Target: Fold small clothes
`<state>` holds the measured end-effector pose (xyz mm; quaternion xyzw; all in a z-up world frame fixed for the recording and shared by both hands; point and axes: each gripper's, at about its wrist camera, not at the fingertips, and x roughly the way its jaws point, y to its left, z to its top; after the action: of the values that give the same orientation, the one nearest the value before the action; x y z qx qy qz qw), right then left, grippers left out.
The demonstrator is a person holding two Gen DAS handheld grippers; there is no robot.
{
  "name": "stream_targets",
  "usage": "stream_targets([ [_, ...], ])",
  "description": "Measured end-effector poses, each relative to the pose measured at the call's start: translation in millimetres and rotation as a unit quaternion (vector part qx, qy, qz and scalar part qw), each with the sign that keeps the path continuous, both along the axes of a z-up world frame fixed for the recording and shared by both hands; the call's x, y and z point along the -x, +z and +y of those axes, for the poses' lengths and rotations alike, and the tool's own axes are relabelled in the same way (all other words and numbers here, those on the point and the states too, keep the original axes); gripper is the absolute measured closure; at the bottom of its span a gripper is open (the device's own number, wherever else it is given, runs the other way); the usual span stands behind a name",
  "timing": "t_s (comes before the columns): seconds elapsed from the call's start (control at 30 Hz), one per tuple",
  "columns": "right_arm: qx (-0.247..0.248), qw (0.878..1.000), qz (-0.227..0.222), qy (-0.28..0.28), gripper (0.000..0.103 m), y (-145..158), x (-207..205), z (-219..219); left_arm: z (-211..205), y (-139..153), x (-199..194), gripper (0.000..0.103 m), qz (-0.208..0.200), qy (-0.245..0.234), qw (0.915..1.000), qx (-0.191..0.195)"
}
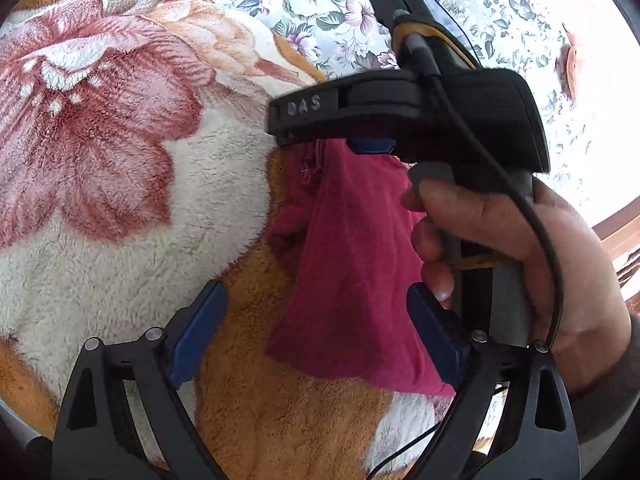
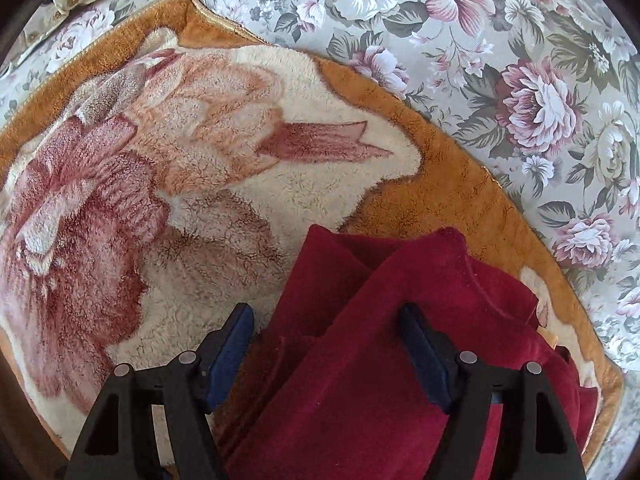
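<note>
Looking down through both wrist cameras, I see a grey floral sheet point(image 2: 500, 40) spread underneath everything, and on it a thick plush blanket point(image 2: 200, 184) in orange and cream with a big red flower pattern. On the blanket's orange edge lies the small dark red garment point(image 2: 360, 340), partly folded, one flap crossing over another.

From the left wrist view, my right hand point(image 1: 520, 264) grips the handle of the other tool, whose black body sits above the garment point(image 1: 352, 264). My right gripper point(image 2: 326, 354) has its blue pads spread apart, straddling the red cloth without pinching it. My left gripper point(image 1: 316, 332) is also spread wide, one pad point(image 1: 196, 334) over the blanket and the other at the garment's edge, closing on nothing.
</note>
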<state>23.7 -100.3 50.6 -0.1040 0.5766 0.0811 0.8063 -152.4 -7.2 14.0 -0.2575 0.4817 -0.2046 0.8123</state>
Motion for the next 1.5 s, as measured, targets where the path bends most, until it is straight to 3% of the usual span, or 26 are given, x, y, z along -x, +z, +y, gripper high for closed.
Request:
stream_targets([
  [0.03,-0.005,1.0,-0.01,-0.001,0.047,2.8,3.4,-4.3,-0.8,0.1,0.0,0.012,-0.003,0.0,1.0,0.001],
  [0.1,-0.039,0.999,-0.018,-0.001,0.069,10.0,10.2,-14.0,-1.2,0.7,0.5,0.012,-0.012,-0.006,0.9998,0.016],
  [0.17,-0.081,0.996,-0.028,-0.01,0.081,22.8,18.0,-28.8,-1.9,3.5,-0.9,0.048,-0.013,-0.028,0.9987,0.041],
  [0.2,-0.102,0.994,-0.039,-0.019,0.084,31.5,22.9,-38.5,-4.4,5.7,-0.9,0.051,-0.012,-0.037,0.9985,0.037],
  [0.43,-0.202,0.971,-0.109,-0.061,0.088,99.7,64.9,-105.0,-30.0,60.4,28.7,0.056,-0.1,-0.092,0.9903,0.031],
  [0.7,-0.243,0.948,-0.165,-0.124,0.089,139.8,133.4,-217.7,-129.5,104.8,48.6,0.056,-0.138,-0.208,0.9684,0.011],
  [0.9,-0.262,0.932,-0.16,-0.191,0.089,115.9,172.7,-298.4,-196.2,96.9,59.6,0.056,-0.14,-0.27,0.9524,-0.024],
  [1.07,-0.259,0.925,-0.122,-0.251,0.089,55.6,181.0,-341.4,-229.4,74.3,62.6,0.056,-0.113,-0.311,0.9424,-0.049],
  [1.2,-0.292,0.905,-0.085,-0.296,0.089,10.5,179.5,-360.8,-237.9,60.1,65.5,0.056,-0.078,-0.328,0.9396,-0.057],
  [1.27,-0.328,0.888,-0.086,-0.31,0.087,9.1,185.4,-368.8,-234.0,66.2,68.3,0.056,-0.081,-0.332,0.9377,-0.063],
  [1.33,-0.347,0.878,-0.088,-0.318,0.078,15.9,193.4,-374.1,-228.0,73.9,69.4,0.056,-0.083,-0.336,0.9356,-0.068],
  [1.5,-0.366,0.876,-0.105,-0.296,0.071,39.9,219.4,-365.7,-199.7,98.5,82.8,0.055,-0.122,-0.331,0.9313,-0.09],
])
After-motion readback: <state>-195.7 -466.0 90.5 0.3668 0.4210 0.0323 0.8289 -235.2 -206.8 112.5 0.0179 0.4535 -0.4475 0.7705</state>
